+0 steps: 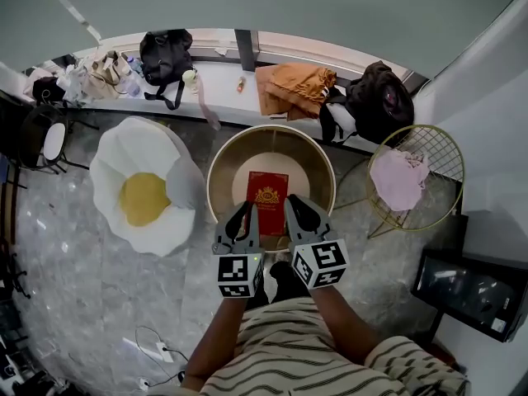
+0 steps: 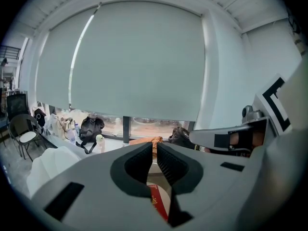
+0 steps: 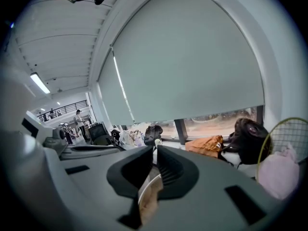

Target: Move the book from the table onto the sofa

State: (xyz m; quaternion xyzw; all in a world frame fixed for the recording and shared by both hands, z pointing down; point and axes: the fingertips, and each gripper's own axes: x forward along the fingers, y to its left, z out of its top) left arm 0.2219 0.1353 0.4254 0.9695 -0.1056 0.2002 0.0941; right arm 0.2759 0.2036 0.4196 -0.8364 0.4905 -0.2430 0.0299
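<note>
In the head view your left tongs (image 1: 245, 208) and right tongs (image 1: 290, 201) sit at the near corners of the book (image 1: 267, 195) on the table (image 1: 223, 163), likely to lift it from both sides, with the sofa (image 1: 140, 196) off to their left; in the left gripper view the jaws are together and empty, the book just beneath; in the right gripper view they are likewise closed on nothing.

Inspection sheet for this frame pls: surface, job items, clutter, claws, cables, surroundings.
Surface: round gold-rimmed table, marble-look floor around it.
Job's things: red book flat on the table; white sofa with yellow cushion to its left.
Clutter: black bag, orange cloth, black backpack on the window ledge.
Claws: left claw, right claw both shut, empty, flanking the book's near end.
Cables: white cable on floor.
Surroundings: gold wire chair.
</note>
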